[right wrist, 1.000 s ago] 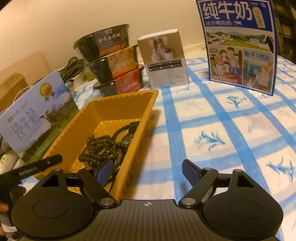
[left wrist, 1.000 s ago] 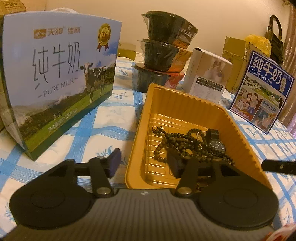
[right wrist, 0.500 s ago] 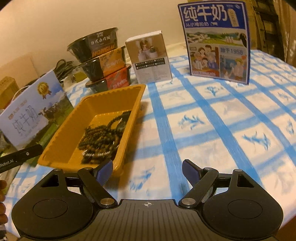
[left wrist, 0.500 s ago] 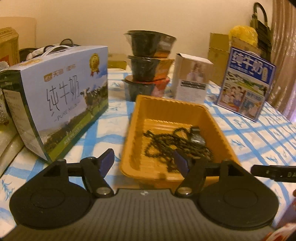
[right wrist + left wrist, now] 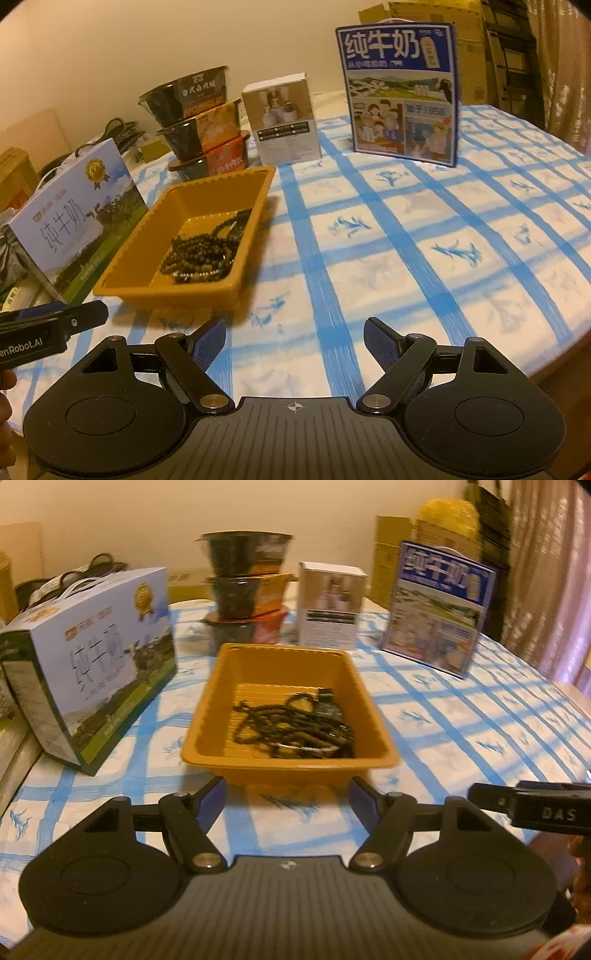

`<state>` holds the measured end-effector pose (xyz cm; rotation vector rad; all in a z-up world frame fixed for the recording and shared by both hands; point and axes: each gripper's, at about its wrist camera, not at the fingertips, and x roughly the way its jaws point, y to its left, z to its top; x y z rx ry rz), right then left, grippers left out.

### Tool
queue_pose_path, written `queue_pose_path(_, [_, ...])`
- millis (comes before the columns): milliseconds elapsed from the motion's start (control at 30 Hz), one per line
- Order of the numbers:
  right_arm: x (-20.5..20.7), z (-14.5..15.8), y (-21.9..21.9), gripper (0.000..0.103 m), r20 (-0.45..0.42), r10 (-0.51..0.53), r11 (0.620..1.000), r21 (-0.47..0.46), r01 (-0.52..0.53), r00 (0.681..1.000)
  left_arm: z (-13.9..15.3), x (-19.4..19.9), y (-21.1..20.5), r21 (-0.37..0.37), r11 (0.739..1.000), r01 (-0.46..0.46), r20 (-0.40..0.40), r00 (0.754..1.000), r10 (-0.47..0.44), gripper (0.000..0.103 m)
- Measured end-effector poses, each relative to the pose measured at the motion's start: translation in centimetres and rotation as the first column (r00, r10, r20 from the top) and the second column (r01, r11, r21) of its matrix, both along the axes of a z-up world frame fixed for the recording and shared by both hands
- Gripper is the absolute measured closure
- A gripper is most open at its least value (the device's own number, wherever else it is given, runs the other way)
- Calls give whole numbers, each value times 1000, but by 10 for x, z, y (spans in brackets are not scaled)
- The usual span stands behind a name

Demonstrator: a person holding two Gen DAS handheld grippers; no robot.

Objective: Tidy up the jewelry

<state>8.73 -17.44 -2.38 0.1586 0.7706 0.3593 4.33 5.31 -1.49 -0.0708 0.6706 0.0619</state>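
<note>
Both grippers empty, jewelry sits in the tray.
Left gripper (image 5: 288,797) and right gripper (image 5: 294,341) hang wide apart above the checked tablecloth (image 5: 406,258); beyond them, beads (image 5: 291,723) and watch (image 5: 327,705) lie in the orange tray (image 5: 207,716), milk boxes (image 5: 400,92) behind.

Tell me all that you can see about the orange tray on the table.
The orange tray is a shallow rectangular tray that looks like thin moulded plastic, with sloping walls, a flat rim and a ribbed floor. It rests level on the blue-checked tablecloth, in front of the stacked bowls and beside the milk carton. Dark bead strings lie tangled in it, with what looks like a wristwatch, gathered toward one side. Neither gripper touches it.
</note>
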Motion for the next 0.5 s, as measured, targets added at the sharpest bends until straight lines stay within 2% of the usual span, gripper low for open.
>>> queue_pose_path(200, [-21, 5, -6, 21, 1, 14, 1000, -23, -14, 1000, 4, -18, -23, 4, 999, 42, -7, 999, -42, 33])
queue_pose_path(500, [-44, 10, -25, 21, 0, 14, 1000, 0, -14, 1000, 9, -31, -52, 34, 996, 81, -30, 996, -80, 32])
